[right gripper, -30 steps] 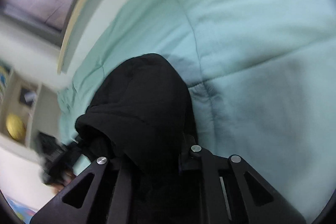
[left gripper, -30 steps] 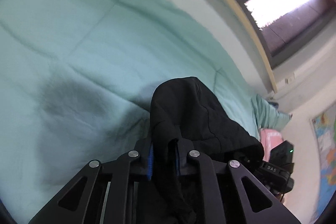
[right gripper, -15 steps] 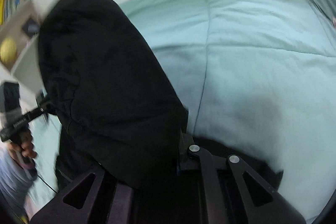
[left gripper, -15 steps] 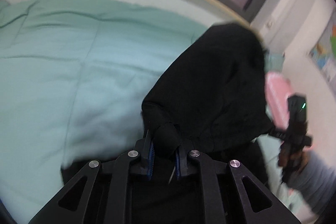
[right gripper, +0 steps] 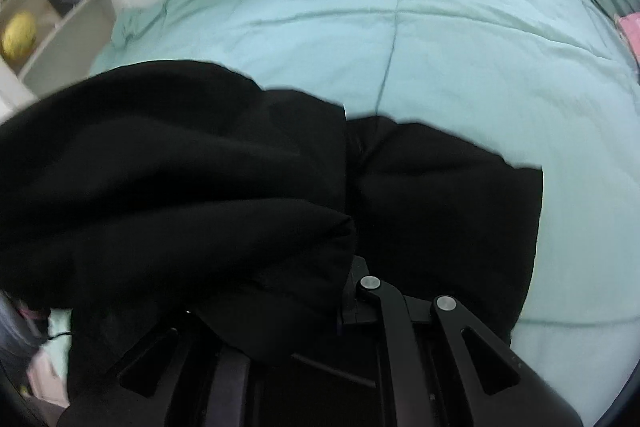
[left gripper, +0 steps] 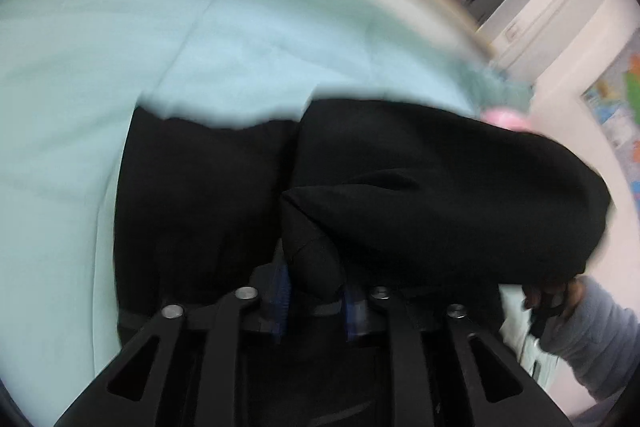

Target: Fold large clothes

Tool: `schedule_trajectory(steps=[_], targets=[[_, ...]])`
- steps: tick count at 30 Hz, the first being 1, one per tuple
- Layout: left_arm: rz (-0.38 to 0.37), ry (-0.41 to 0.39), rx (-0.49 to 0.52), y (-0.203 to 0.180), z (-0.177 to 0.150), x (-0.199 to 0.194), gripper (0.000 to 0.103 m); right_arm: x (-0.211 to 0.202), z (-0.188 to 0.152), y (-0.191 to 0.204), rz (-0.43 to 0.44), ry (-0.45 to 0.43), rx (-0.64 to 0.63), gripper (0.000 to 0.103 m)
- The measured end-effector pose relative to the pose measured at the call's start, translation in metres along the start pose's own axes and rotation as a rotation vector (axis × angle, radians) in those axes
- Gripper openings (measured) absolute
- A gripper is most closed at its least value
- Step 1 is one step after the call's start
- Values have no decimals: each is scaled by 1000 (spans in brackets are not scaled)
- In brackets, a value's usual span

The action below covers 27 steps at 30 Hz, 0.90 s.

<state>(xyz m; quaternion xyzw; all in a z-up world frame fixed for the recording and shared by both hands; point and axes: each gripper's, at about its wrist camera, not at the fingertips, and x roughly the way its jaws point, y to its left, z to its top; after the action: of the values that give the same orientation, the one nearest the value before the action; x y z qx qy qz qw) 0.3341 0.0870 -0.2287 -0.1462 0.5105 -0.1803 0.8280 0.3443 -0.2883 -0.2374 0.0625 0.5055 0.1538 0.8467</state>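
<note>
Black garment [left gripper: 440,187], bunched, doubled over, lower part on bed.

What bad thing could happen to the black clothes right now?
The black garment bunches over both tools, so the fold could land crooked or lumpy on the green bedspread. The left tool pinches only a small wad of cloth, which might slip out. Cloth hides most of the right tool, so its grip is hard to check.

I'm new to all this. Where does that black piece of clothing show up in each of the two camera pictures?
Left wrist view: the black garment fills the lower middle and right, pinched in the left gripper.
Right wrist view: the black garment fills the lower left and middle, draped over the right gripper.
Shared landmark: the green quilt beneath it.
</note>
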Motion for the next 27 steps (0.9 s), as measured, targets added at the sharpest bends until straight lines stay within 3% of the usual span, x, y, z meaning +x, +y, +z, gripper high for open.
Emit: schedule_trajectory(steps=[2, 4, 6, 7, 9, 13, 18, 22, 27], targets=[[44, 112, -35, 9, -11, 16, 33, 0, -13, 5, -4, 10, -40, 17], [60, 161, -56, 14, -25, 13, 33, -10, -25, 13, -45, 2, -103, 32], [54, 130, -55, 14, -37, -7, 38, -24, -37, 17, -101, -39, -171, 44], [45, 113, -61, 14, -40, -17, 44, -30, -43, 17, -121, -55, -193, 51], [71, 97, -67, 12, -44, -35, 59, -36, -51, 11, -145, -64, -195, 54], [98, 65, -74, 14, -50, -62, 60, -42, -65, -2, -141, -52, -194, 61], [65, 2, -108, 20, -52, -90, 60, -42, -77, -12, -74, -79, -304, 62], [66, -8, -101, 14, -50, -94, 60, -37, -69, -4, -12, -68, -260, 62], [38, -26, -107, -5, -53, -88, 60, -37, -47, 6, 134, -112, -162, 62]])
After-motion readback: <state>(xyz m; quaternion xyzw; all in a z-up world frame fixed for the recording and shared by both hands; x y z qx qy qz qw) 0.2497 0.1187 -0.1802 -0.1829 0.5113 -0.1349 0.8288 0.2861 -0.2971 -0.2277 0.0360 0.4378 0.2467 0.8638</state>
